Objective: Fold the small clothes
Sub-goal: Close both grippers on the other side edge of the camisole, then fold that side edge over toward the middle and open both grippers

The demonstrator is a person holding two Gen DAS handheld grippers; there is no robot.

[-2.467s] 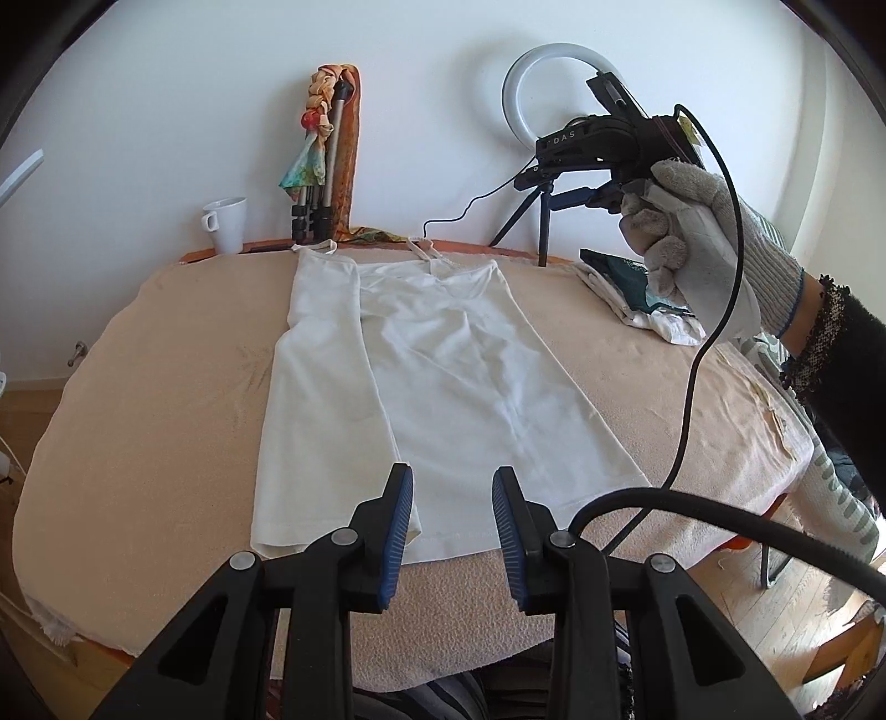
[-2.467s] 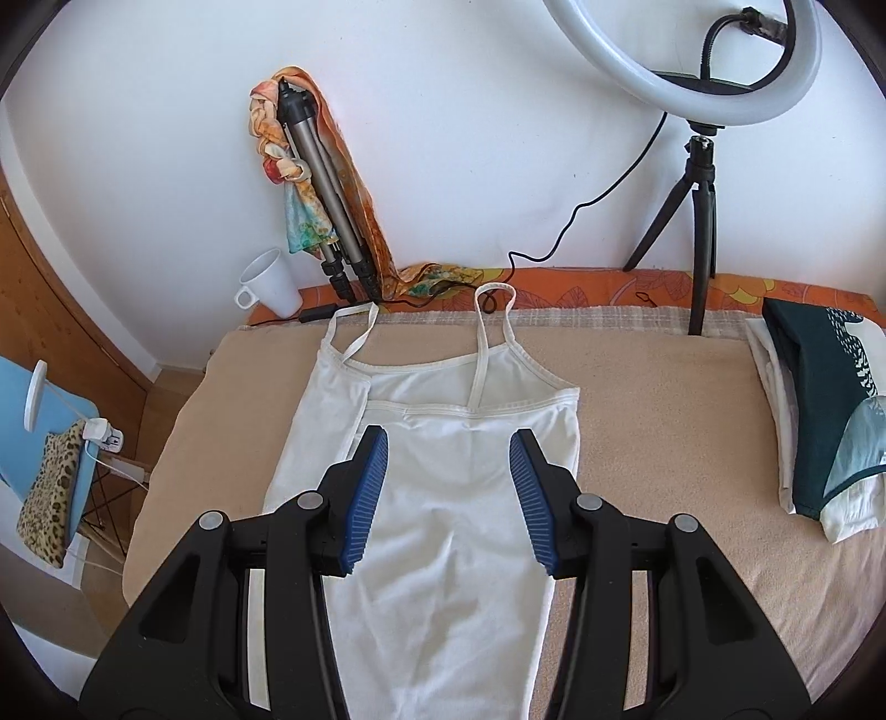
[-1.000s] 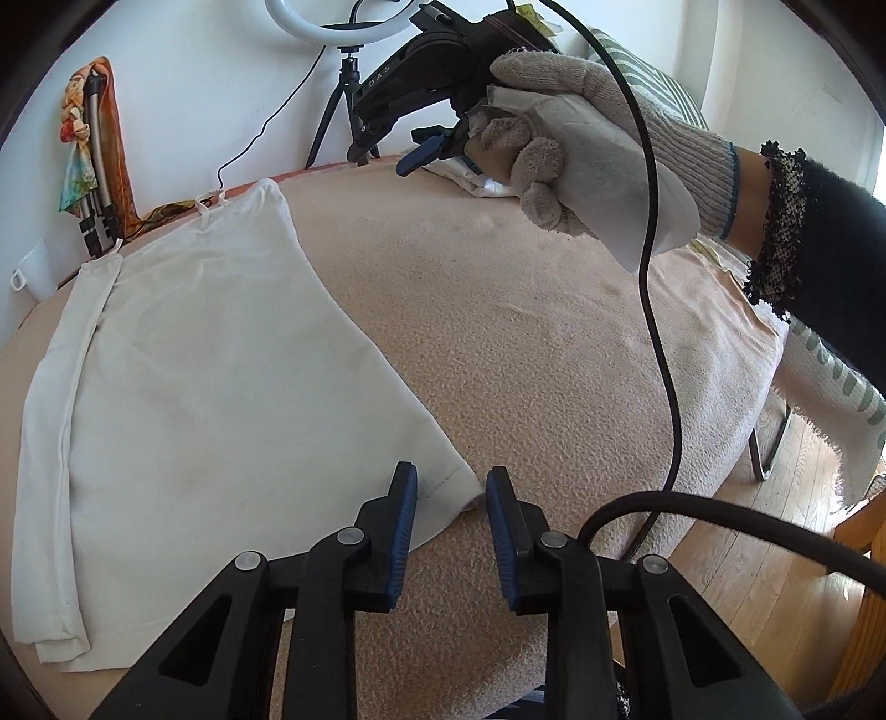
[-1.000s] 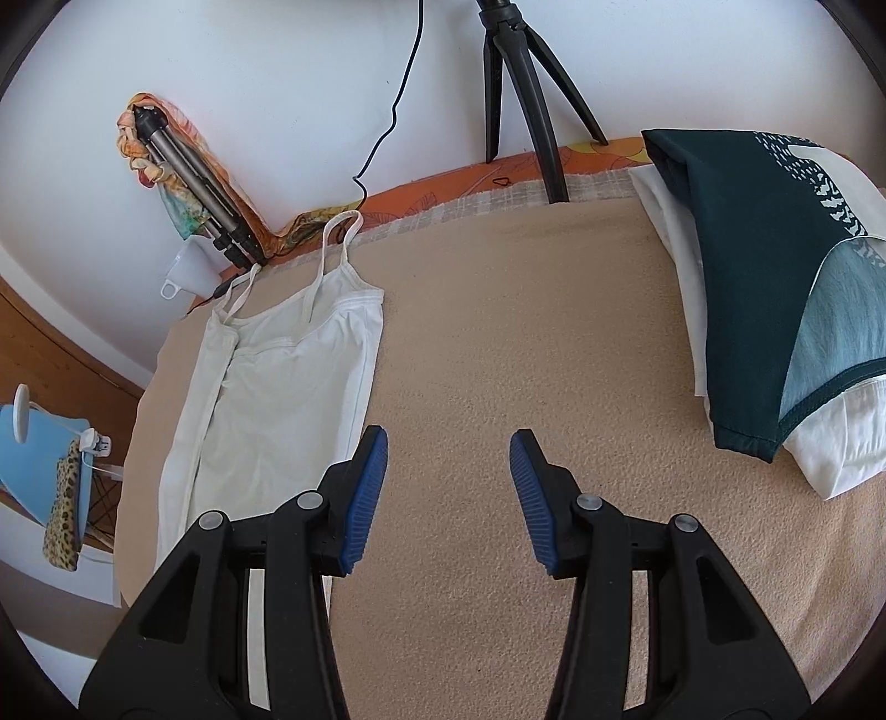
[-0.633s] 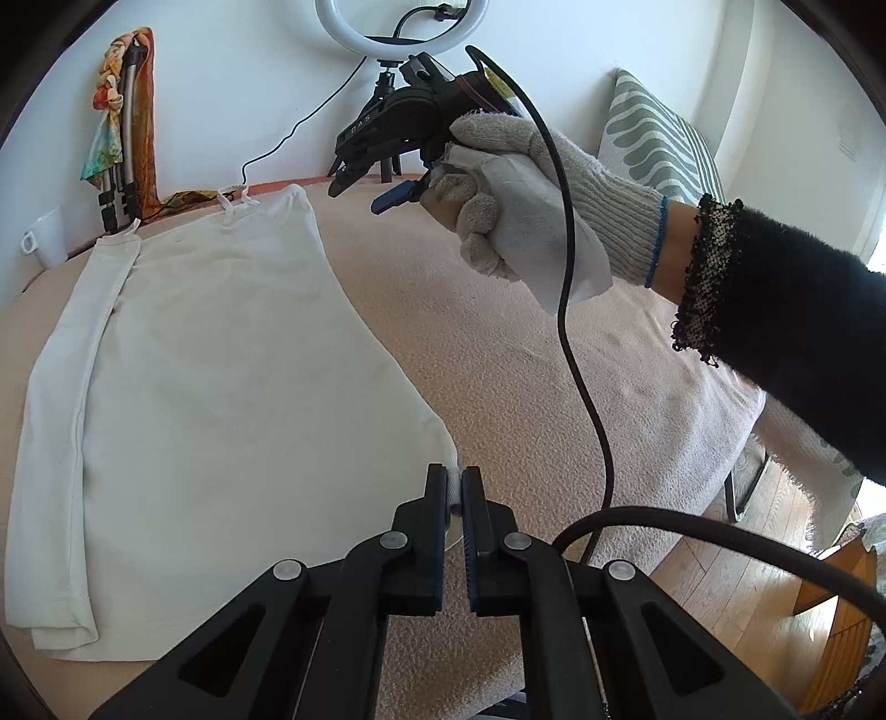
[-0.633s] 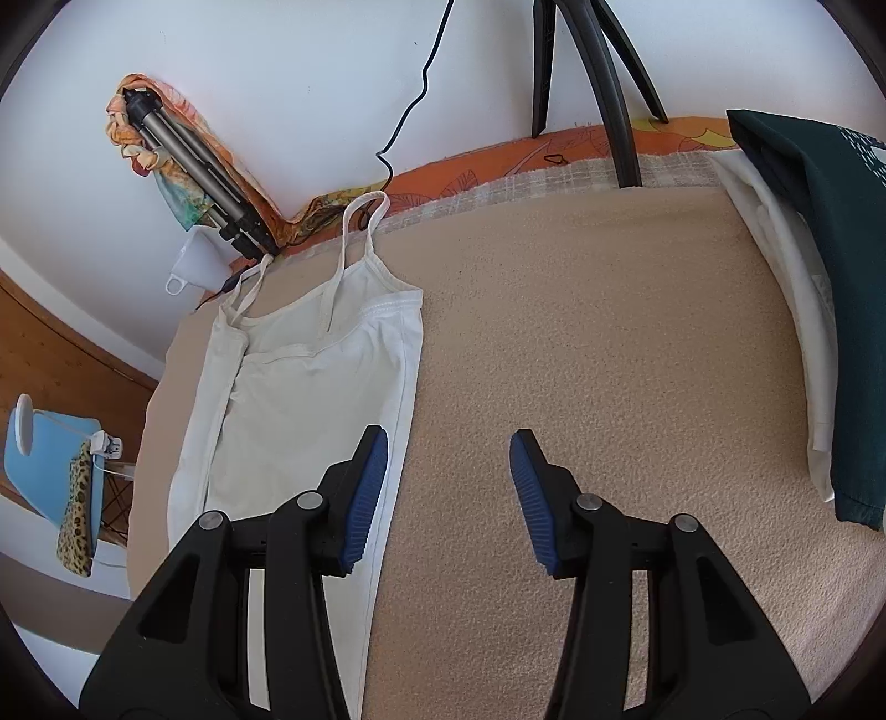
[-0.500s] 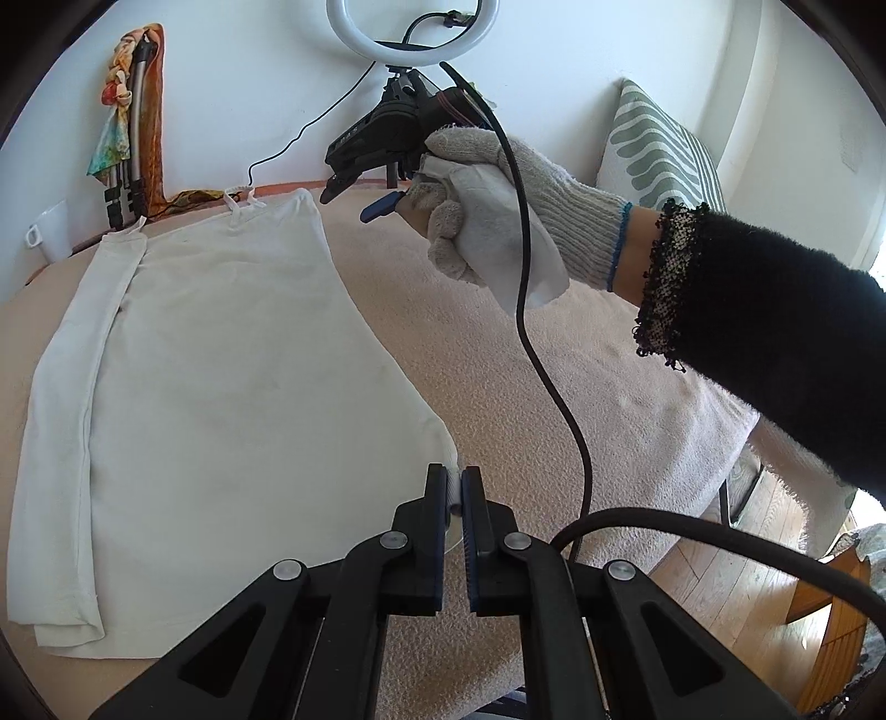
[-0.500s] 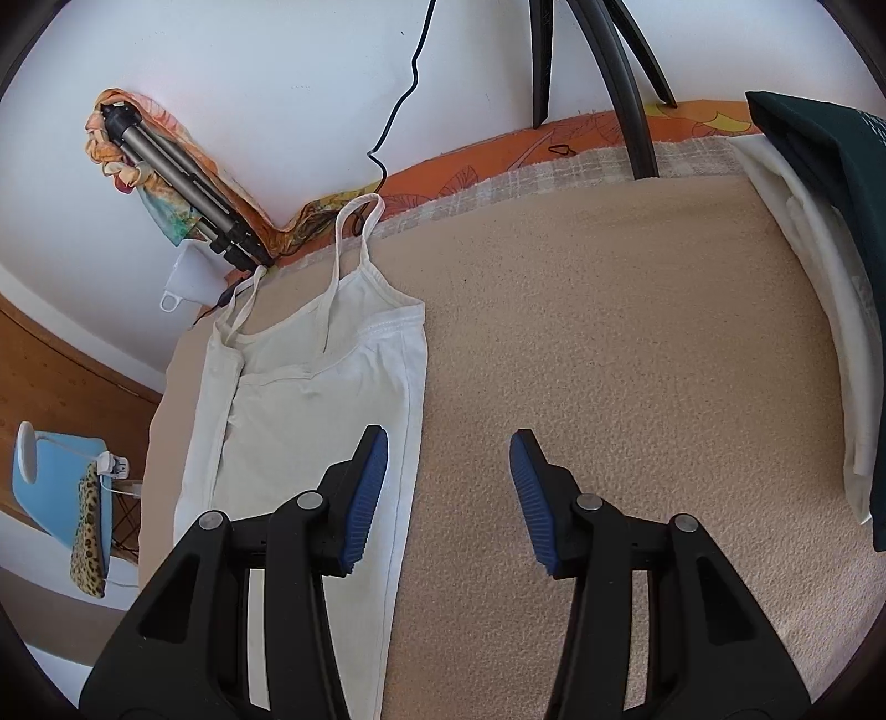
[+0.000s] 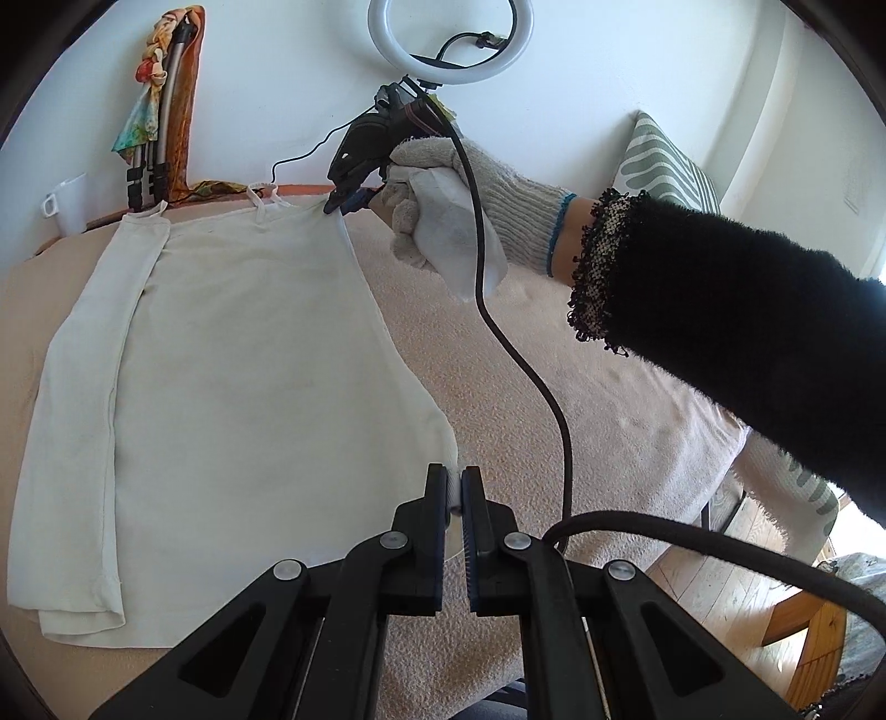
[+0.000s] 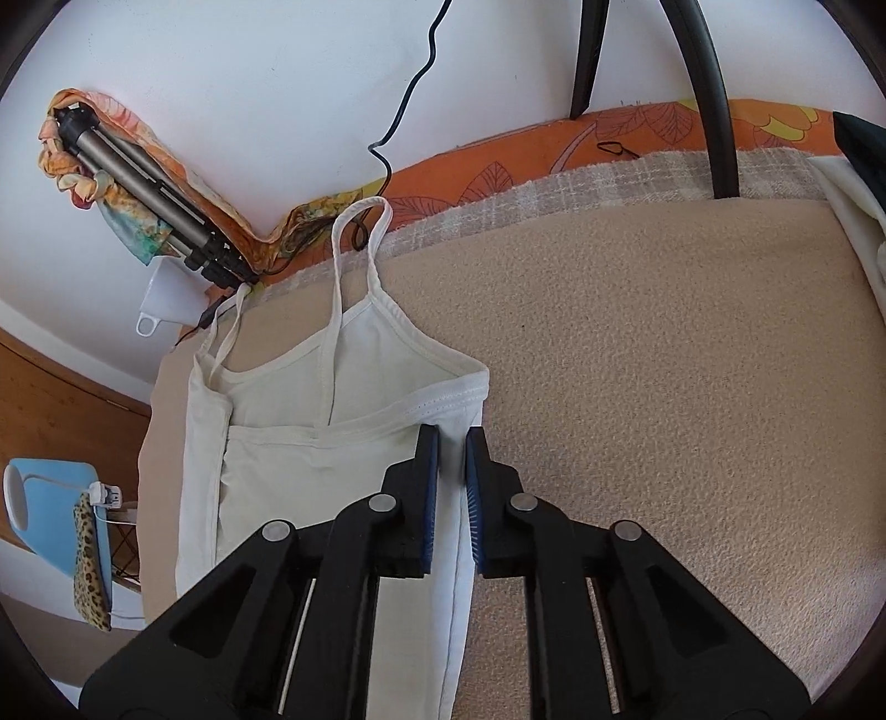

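Note:
A white strappy camisole lies flat on the beige blanket, its left side folded in lengthwise. My left gripper is shut on the camisole's near right hem corner. My right gripper is shut on the camisole at its right edge just below the armpit corner; in the left wrist view it shows at the far end, held by a gloved hand.
A ring light on a tripod, a folded tripod wrapped in a scarf and a white mug stand at the back wall. A tripod leg and folded clothes sit at the right. The blanket's edge drops to wooden floor.
My left gripper shut on the hem corner and stays there. My right gripper swung left and down to the camisole's upper right edge and closed on it.

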